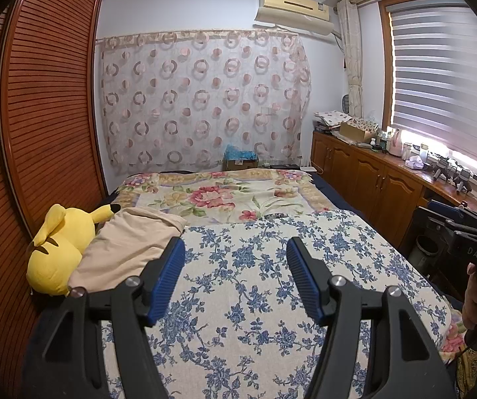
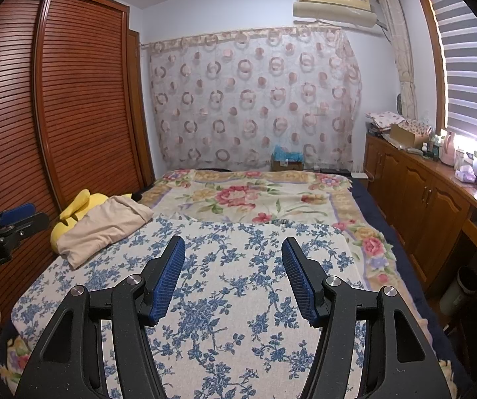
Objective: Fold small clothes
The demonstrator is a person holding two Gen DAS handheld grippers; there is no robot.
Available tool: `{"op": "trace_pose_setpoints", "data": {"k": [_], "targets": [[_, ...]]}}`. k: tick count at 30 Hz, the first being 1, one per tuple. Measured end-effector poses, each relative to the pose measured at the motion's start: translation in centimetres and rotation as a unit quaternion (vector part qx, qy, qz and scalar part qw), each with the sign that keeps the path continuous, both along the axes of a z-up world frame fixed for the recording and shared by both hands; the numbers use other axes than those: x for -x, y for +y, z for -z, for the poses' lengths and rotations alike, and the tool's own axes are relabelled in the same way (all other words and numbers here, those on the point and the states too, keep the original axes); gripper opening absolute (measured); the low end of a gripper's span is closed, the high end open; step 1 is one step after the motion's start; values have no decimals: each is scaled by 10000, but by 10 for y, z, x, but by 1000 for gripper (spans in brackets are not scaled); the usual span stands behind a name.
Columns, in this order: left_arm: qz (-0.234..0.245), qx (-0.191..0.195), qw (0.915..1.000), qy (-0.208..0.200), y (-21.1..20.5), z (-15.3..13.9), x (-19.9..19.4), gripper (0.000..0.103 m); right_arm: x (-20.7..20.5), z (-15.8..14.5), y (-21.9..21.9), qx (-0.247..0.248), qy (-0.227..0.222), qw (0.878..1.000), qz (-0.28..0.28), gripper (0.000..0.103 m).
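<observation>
A beige piece of cloth lies crumpled at the left side of the bed, partly over a yellow plush toy; it also shows in the right wrist view. My left gripper is open and empty, held above the blue-flowered cover, to the right of the cloth. My right gripper is open and empty above the same cover. Each gripper shows at the edge of the other's view, the right one and the left one.
A wooden louvred wardrobe runs along the bed's left side. A wooden cabinet with clutter stands under the window on the right. A floral blanket covers the far half of the bed. A bin stands by the cabinet.
</observation>
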State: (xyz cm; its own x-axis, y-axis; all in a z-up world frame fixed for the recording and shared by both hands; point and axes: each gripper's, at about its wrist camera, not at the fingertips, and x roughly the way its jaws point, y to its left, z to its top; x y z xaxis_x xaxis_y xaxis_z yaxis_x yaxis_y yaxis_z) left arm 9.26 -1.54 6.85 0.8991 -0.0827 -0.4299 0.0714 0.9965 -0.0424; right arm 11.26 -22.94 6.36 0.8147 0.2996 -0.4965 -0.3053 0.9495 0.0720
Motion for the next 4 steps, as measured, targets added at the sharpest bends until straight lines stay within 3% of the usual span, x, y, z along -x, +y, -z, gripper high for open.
{"op": "trace_pose_setpoints", "data": {"k": [4], "targets": [[0,-3,10000,3,0,1,0,63,0,1,-1,-2,-1,10000,1,62]]}}
